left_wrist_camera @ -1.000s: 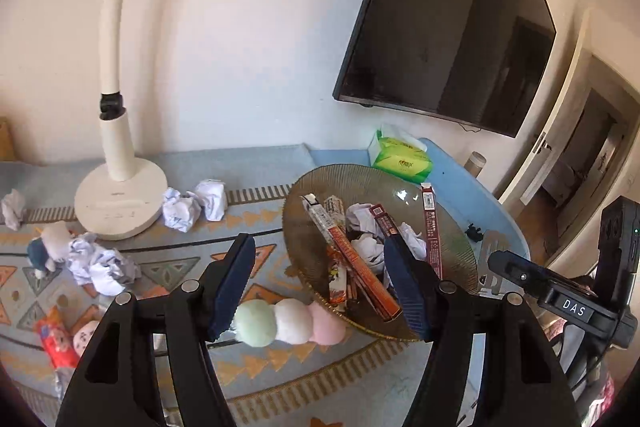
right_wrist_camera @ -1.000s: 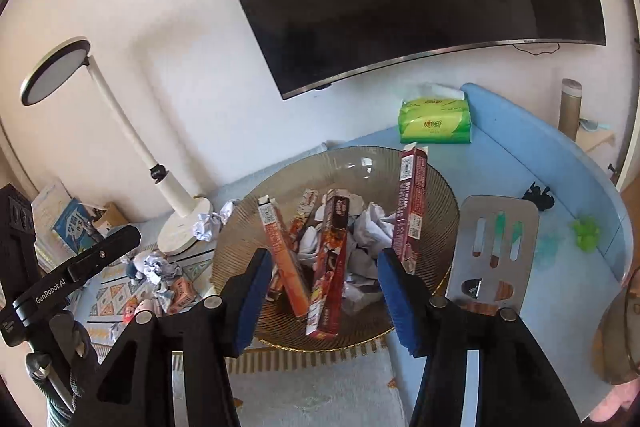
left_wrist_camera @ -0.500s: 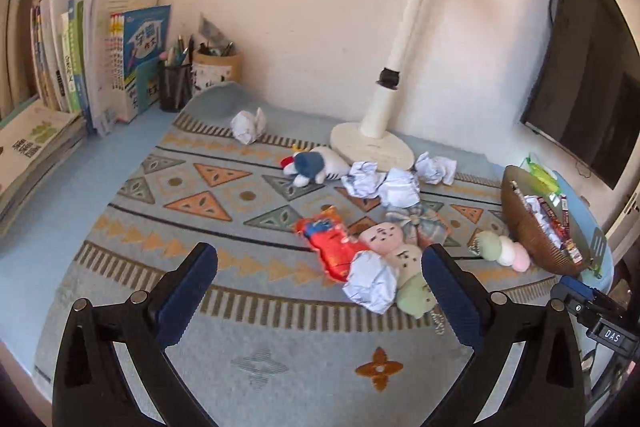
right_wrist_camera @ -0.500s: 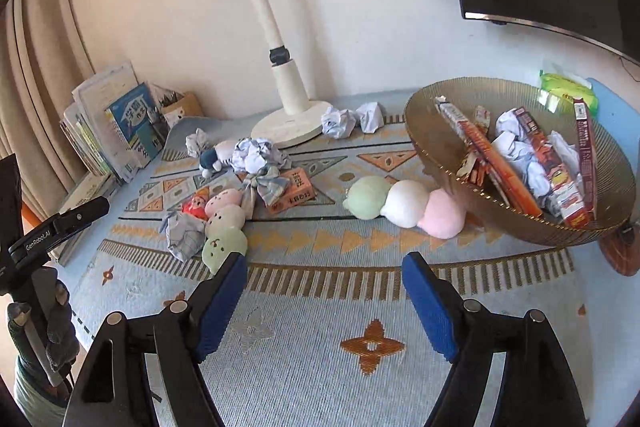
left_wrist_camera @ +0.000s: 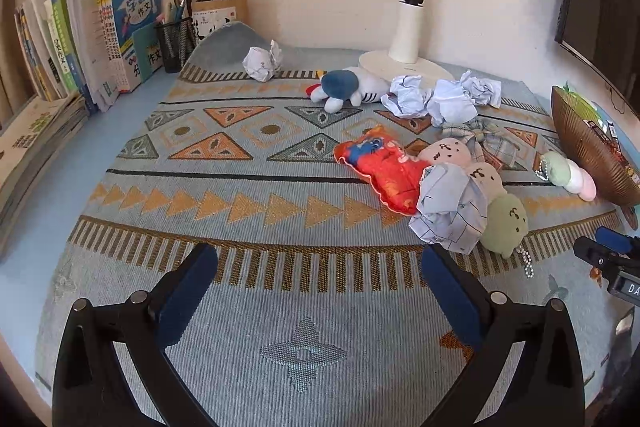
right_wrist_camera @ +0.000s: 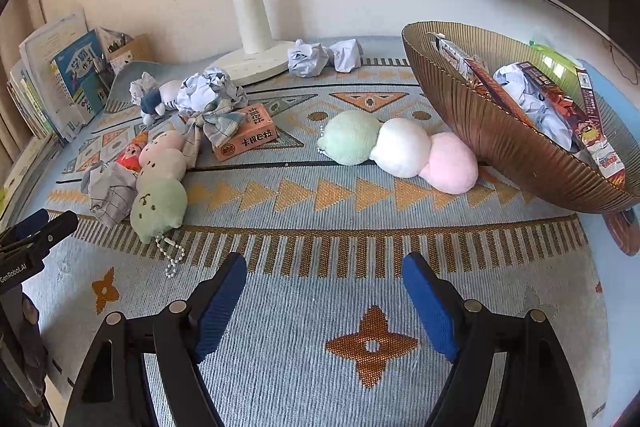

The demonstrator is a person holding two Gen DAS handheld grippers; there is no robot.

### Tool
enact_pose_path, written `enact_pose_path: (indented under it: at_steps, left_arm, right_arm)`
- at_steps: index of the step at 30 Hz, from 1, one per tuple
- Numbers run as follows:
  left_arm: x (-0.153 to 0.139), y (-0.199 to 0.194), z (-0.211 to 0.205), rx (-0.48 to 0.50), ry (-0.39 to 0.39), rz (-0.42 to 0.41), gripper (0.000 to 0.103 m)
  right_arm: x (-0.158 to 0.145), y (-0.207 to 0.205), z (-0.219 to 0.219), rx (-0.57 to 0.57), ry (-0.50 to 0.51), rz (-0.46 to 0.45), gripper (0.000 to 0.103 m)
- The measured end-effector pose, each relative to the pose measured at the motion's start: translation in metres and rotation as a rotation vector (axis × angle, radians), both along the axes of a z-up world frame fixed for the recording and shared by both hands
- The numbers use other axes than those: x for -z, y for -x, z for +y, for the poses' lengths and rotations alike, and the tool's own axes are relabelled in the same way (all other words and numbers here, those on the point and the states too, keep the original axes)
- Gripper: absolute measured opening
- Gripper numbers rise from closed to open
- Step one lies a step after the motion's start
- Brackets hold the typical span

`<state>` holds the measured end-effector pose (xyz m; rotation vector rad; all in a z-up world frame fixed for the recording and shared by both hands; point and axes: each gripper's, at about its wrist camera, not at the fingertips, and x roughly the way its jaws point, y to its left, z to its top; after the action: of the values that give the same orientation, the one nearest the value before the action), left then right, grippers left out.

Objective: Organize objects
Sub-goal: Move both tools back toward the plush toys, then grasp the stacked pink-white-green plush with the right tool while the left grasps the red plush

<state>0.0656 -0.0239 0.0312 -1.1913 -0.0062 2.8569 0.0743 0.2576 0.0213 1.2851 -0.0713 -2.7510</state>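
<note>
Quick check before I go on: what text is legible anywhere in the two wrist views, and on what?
"学霸作文": blue book cover.
"卡皮巴拉": orange box side.
"GenRobot.AI": left gripper's body, seen from the right wrist.
"DA", cut off: right gripper's body, from the left.
Bowl packet print, other book spines: too small.

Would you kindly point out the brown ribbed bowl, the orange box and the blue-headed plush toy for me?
brown ribbed bowl (right_wrist_camera: 500,143), right wrist view, on its ribbed outer wall.
orange box (right_wrist_camera: 246,135), right wrist view, on its printed side face.
blue-headed plush toy (left_wrist_camera: 340,85), left wrist view, on its blue head.
</note>
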Motion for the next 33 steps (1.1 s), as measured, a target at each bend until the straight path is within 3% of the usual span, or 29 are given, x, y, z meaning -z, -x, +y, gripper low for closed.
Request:
enact_pose_path:
  at_steps: [4,13,18,21,25,30,32,33]
  left_arm:
    - [-0.002,-0.001,-0.001,-0.012,0.001,0.009,0.102]
    - [-0.008,0.002,-0.013,-0.03,-0.087,0.014,0.102]
    - [-0.027,0.025,-0.009,0.021,-0.197,0.026,0.102]
    - [-0.024,0.06,-0.013,-0.001,-0.277,-0.019,0.102]
    - [0.009,0.103,-0.007,0.053,-0.401,-0.198,0.096]
    - [0.014,0.098,0.013,0.096,-0.344,-0.18,0.09]
    - [0.014,0.097,0.022,0.104,-0.287,-0.176,0.081]
    - [0.014,0.096,0.026,0.117,-0.279,-0.179,0.066]
  right_arm:
    - [0.001,0.001,0.002,0.004,0.001,-0.019,0.079]
    - [0.006,0.003,-0.002,-0.018,-0.017,-0.047,0.08]
    - [0.003,0.001,-0.005,-0.014,-0.037,-0.027,0.079]
    - [-0.01,-0.003,-0.01,-0.009,-0.025,0.046,0.08]
    - [-0.022,0.015,-0.037,-0.132,0.138,0.029,0.079]
    - [-0.014,0.038,-0.097,-0.257,0.06,-0.005,0.07]
    - [-0.003,0.047,-0.112,-0.268,0.028,-0.041,0.057]
    - [0.003,0.05,-0.118,-0.277,0.025,-0.061,0.056]
